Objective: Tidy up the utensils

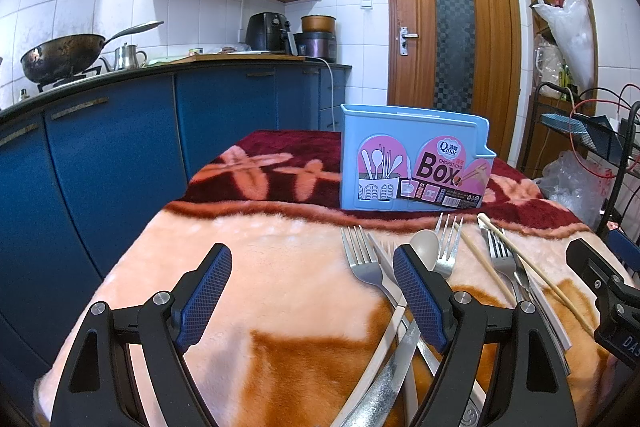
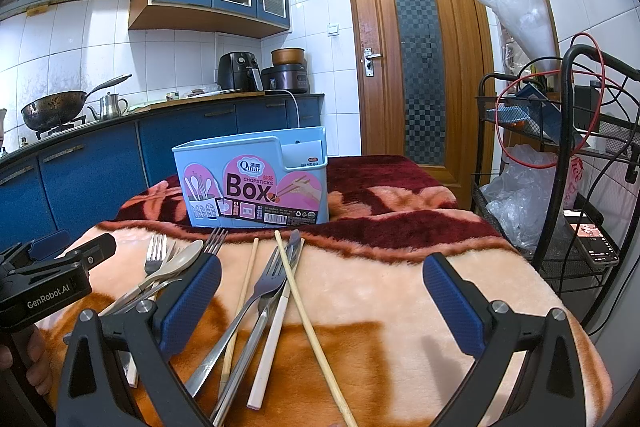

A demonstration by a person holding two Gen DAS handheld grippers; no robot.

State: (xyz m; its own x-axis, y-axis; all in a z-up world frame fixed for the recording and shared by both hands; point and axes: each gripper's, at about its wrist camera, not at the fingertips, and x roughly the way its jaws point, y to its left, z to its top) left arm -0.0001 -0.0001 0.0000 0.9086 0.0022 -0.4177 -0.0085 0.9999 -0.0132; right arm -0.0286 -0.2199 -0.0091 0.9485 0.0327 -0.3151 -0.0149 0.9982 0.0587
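A light blue chopsticks box (image 1: 414,163) stands upright on the blanket-covered table (image 1: 280,287); it also shows in the right wrist view (image 2: 252,179). In front of it lie several forks (image 1: 362,257), a beige spoon (image 1: 424,247) and wooden chopsticks (image 1: 532,271). The right wrist view shows the same forks (image 2: 264,287), spoon (image 2: 180,261) and chopsticks (image 2: 308,323). My left gripper (image 1: 312,291) is open and empty, just left of the pile. My right gripper (image 2: 320,301) is open and empty over the pile's right side.
A blue kitchen counter (image 1: 100,147) with a wok (image 1: 64,57) runs along the left. A wooden door (image 1: 452,27) is behind the table. A black wire rack (image 2: 560,187) with bags and cables stands at the right table edge.
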